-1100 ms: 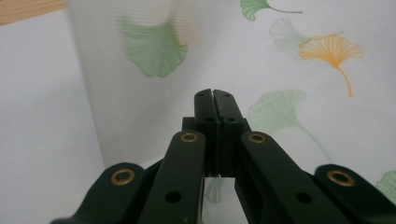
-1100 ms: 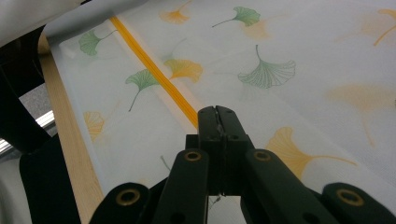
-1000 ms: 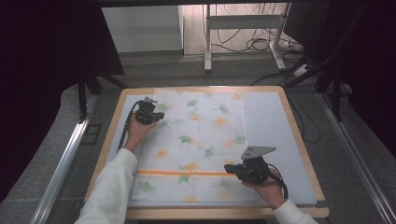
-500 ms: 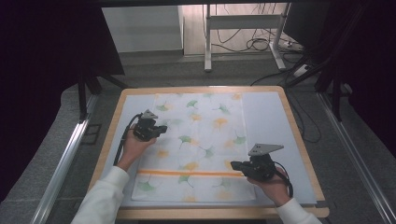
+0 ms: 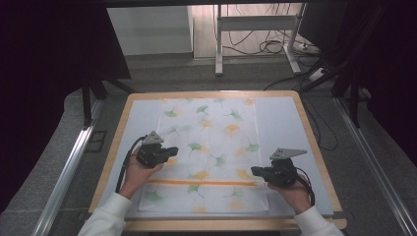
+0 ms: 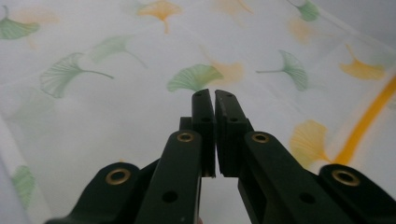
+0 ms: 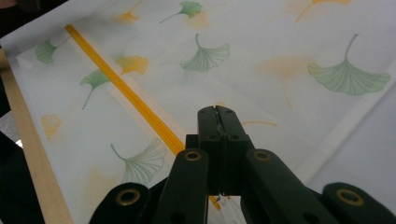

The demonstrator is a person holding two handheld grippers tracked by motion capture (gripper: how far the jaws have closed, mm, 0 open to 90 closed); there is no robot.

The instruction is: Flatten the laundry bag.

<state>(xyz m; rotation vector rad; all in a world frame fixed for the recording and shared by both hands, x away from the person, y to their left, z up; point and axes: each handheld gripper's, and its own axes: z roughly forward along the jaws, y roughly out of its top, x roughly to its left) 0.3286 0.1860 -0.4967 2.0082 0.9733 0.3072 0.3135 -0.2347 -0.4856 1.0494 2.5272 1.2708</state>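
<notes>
A white cloth (image 5: pixel 211 147) printed with green and orange ginkgo leaves lies flat on the table, with an orange stripe (image 5: pixel 201 182) across its near part. My left gripper (image 5: pixel 174 150) hovers over the cloth's left edge and points right. Its jaws (image 6: pixel 215 93) have just eased apart to a thin slit, and nothing is between them. My right gripper (image 5: pixel 254 171) is at the cloth's right edge by the stripe and points left. Its jaws (image 7: pixel 215 109) are pressed together above the cloth (image 7: pixel 261 56) and hold nothing.
The table has a pale blue top with a wooden rim (image 5: pixel 216 224). Bare top (image 5: pixel 282 123) lies on both sides of the cloth. Beyond the table are metal rails (image 5: pixel 64 167), a stand's legs (image 5: pixel 219 44) and floor cables (image 5: pixel 268 46).
My left hand has come from the cloth's far left corner toward the near side along the left edge. My right hand has shifted a little to the right. The cloth lies as before.
</notes>
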